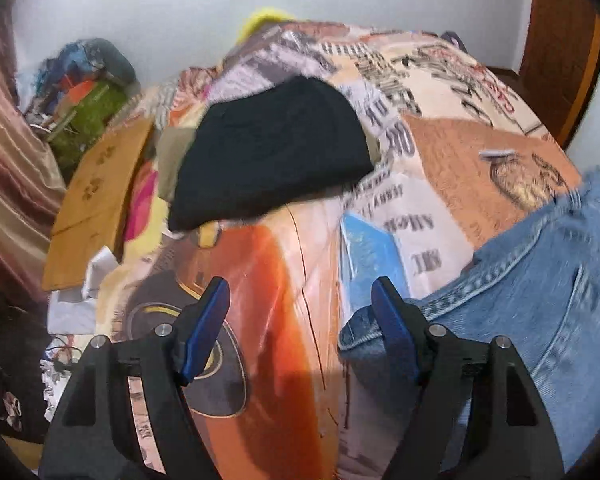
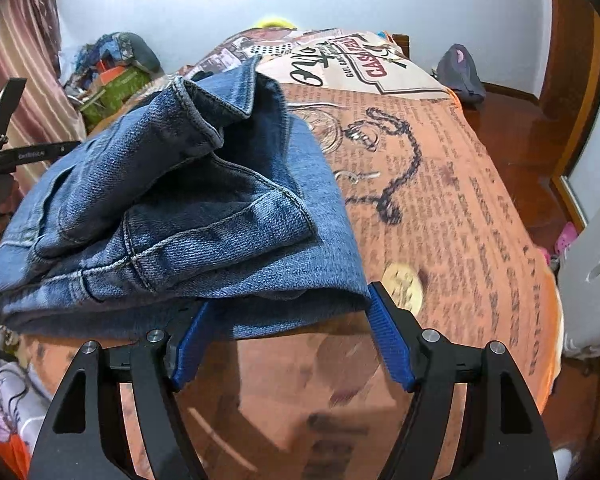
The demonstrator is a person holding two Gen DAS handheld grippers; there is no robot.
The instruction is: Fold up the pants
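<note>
Folded blue jeans [image 2: 180,200] lie in a thick bundle on the printed bedspread [image 2: 440,200]. My right gripper [image 2: 290,298] is open at the bundle's near edge. The denim hem drapes over its left fingertip and meets the right fingertip [image 2: 380,300], and I see no pinch. In the left wrist view the jeans [image 1: 540,280] fill the lower right, their waistband corner against the right finger [image 1: 392,320]. My left gripper [image 1: 300,284] is open over bare bedspread [image 1: 276,272] with nothing between its fingers.
A folded black garment [image 1: 272,152] rests farther up the bed. A cardboard sheet [image 1: 96,200] and a heap of clutter [image 1: 84,96] sit off the bed's left side beside a curtain. A grey bag [image 2: 460,72] lies on the wooden floor at right.
</note>
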